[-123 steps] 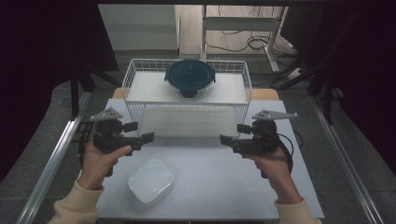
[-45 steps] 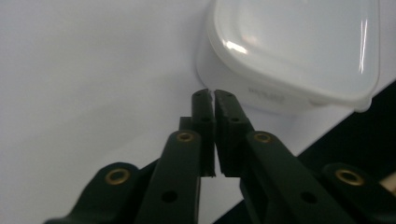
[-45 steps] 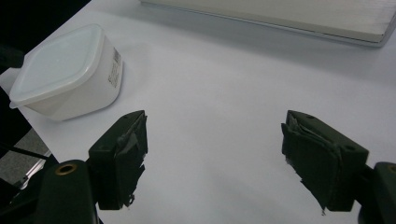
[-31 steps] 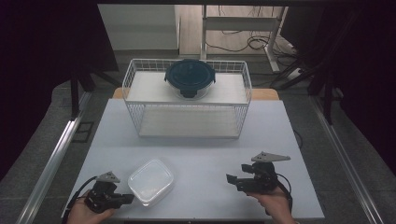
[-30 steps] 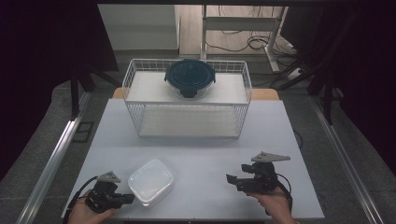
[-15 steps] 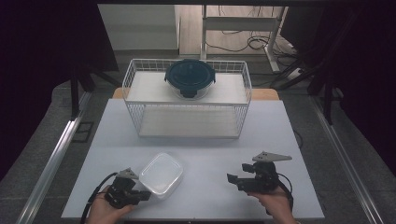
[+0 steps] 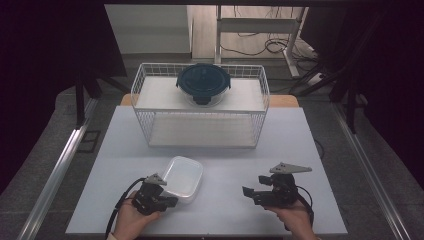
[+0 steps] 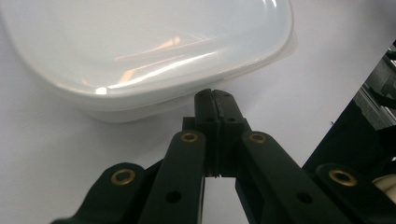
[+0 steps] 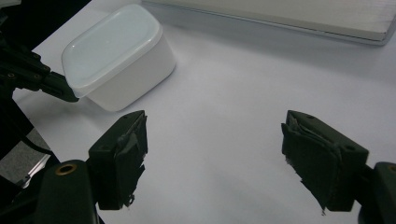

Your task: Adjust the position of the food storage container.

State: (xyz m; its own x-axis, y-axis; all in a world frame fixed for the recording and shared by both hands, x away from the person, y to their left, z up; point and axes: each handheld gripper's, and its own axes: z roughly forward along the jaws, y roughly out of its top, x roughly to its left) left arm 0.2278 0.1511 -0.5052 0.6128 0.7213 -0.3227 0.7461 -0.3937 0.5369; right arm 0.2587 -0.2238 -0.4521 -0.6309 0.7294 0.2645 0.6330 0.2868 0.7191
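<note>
The left hand (image 7: pixel 131 219) reaches in low from the bench's (image 7: pixel 300 135) near edge, its left tool (image 7: pixel 172 201) clenched empty, tips against the near side of the white tub (image 7: pixel 182 177). The right tool (image 7: pixel 248 193) rests released, well apart. The tub has slid rightward since a second ago.

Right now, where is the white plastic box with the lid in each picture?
High view: the white lidded box sits low on the table, left of middle, by the left claw.
Left gripper view: it spans the top, just past the shut claw tips.
Right gripper view: upper left, beyond the open right claw.
Shared landmark: the left claw's black tip at the box's rim.
</note>
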